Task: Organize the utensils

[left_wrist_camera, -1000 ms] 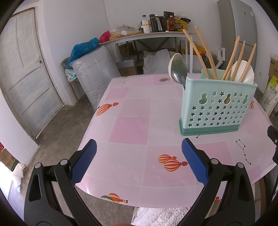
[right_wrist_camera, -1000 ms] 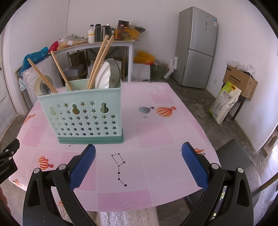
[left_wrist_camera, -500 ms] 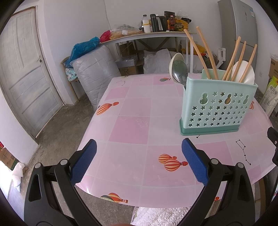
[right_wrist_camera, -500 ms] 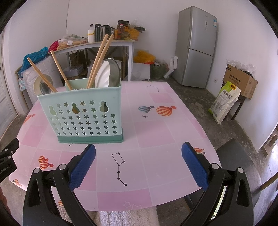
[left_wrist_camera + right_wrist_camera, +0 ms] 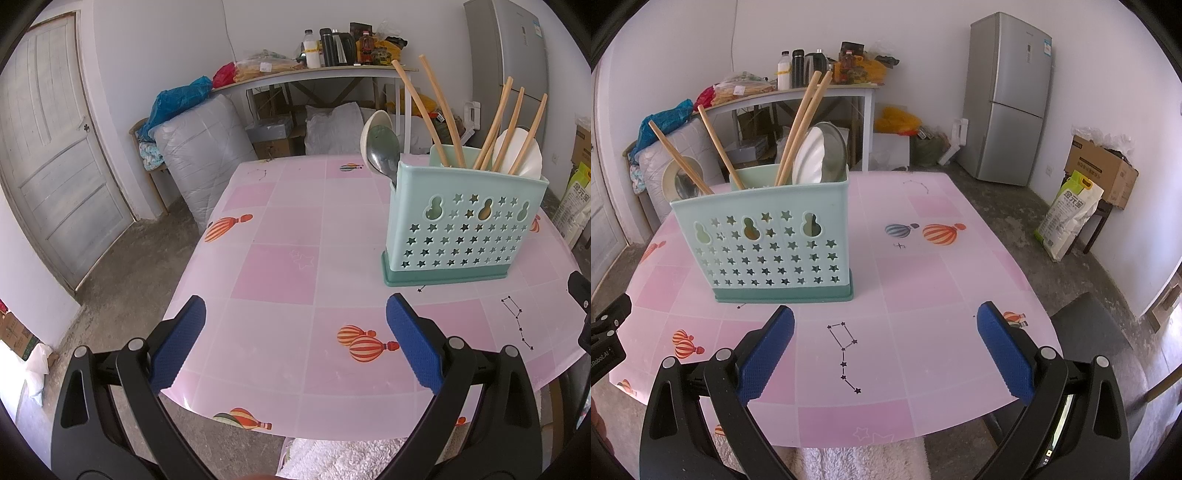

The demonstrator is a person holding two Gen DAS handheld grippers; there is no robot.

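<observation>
Both the left gripper and right gripper hover spread wide and empty. Ahead of the fingers stands the teal utensil holder, chopsticks and spoons upright inside. Bag lettering beyond is unreadable.

A table covered with a glossy pink checked cloth printed with striped hot-air balloons and star constellations is seen in both views. One thing is carried directly on it: a mint-green utensil holder with star-shaped cut-outs and a darker green base, set upright toward the far half of the top. The rest of the surface is left bare. A white fluffy rug is glimpsed below the near edge.
</observation>
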